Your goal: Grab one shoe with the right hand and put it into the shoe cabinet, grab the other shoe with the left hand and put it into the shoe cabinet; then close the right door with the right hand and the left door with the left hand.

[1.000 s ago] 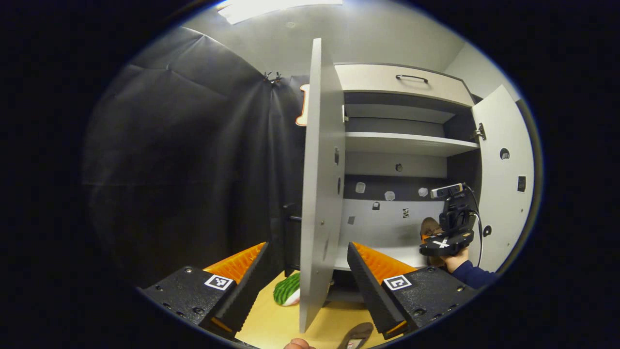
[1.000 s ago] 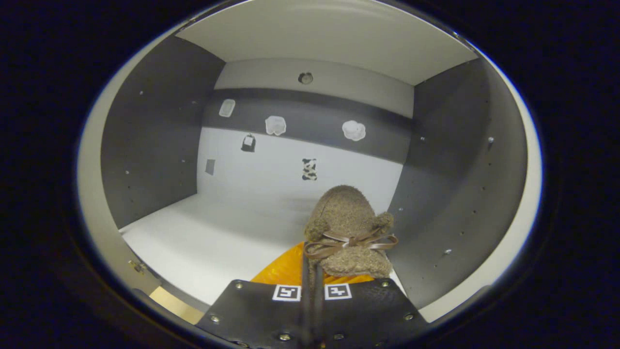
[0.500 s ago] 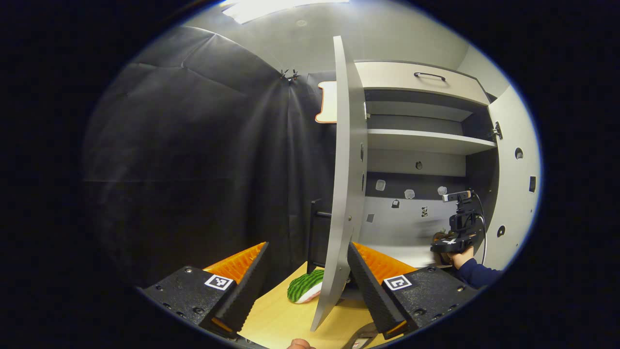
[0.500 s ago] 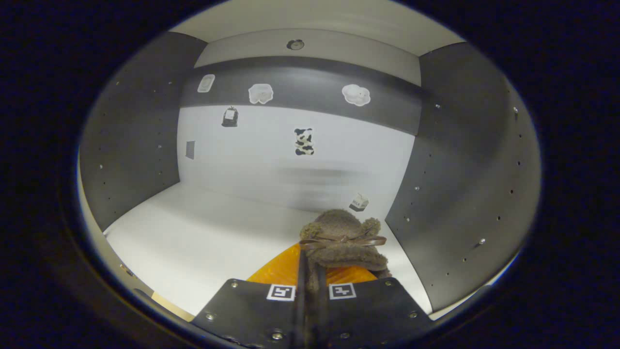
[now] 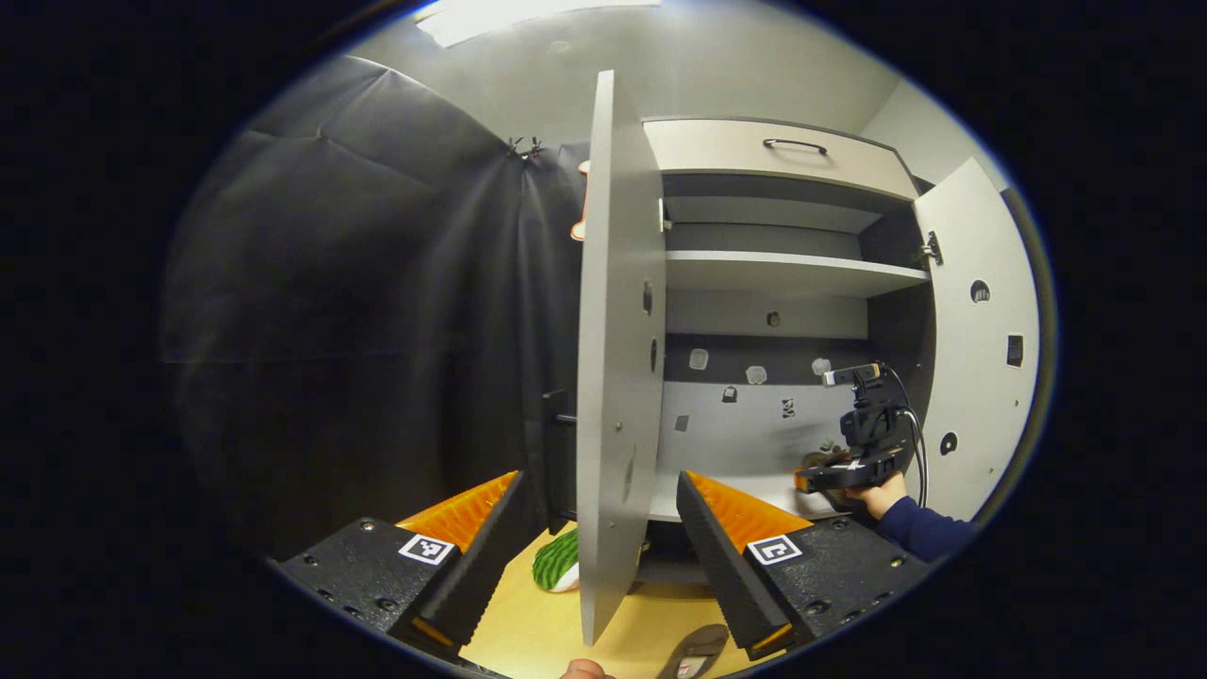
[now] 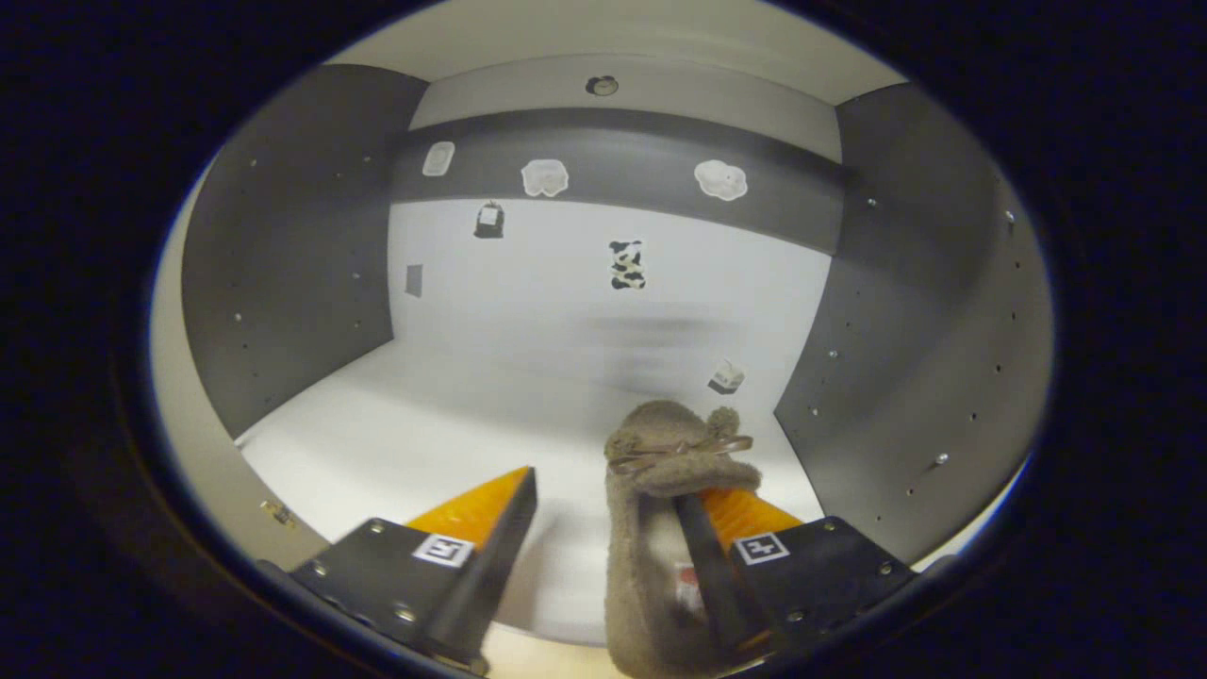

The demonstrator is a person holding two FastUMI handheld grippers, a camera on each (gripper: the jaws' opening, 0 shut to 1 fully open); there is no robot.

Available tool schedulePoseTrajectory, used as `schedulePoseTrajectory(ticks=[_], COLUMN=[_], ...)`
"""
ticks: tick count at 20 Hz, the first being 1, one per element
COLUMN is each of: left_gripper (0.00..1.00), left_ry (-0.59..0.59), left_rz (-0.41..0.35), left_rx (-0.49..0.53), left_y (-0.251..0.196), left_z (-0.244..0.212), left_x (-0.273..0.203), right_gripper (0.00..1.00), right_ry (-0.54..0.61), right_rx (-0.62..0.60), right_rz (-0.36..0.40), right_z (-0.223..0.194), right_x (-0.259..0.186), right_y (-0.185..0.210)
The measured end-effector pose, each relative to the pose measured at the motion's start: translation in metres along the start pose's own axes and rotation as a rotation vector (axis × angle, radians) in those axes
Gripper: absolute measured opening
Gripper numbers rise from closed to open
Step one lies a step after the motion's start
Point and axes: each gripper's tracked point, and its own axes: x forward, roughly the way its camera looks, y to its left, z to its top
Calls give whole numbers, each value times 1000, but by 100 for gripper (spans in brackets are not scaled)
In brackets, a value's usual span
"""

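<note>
Right gripper (image 6: pixel 603 528), fingers spread, has the brown shoe (image 6: pixel 665 528) against its right finger, bare shelf (image 6: pixel 396 443) leftward.

Two grippers are counted, the left gripper (image 5: pixel 598 514) and the right gripper (image 6: pixel 603 509), with two shoes, one brown shoe (image 6: pixel 660 528) between the right fingers and one sole-up shoe (image 5: pixel 696 651) below the left gripper, and two doors, left door (image 5: pixel 613 358) and right door (image 5: pixel 976 349).
</note>
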Motion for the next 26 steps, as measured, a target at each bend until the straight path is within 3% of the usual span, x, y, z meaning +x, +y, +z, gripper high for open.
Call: schedulePoseTrajectory(ticks=[4,13,21,26], left_gripper=[98,97,98,98], left_ry=[5,139,388,623], left_rz=[-59,-211,-344,-396], left_rx=[-11,-36,-21,14], left_y=[-16,-68,-100,-102], left_z=[-3,-55,-166,-267], left_x=[-3,-4,-1,-6], right_gripper=[90,91,91,90], right_ry=[-21,-330,-510,-569], right_rx=[11,77,119,117], right_rz=[-6,22,92,34], right_z=[10,105,141,146], right_x=[-42,-221,-363,-403], right_y=[-12,-25,-22,-44])
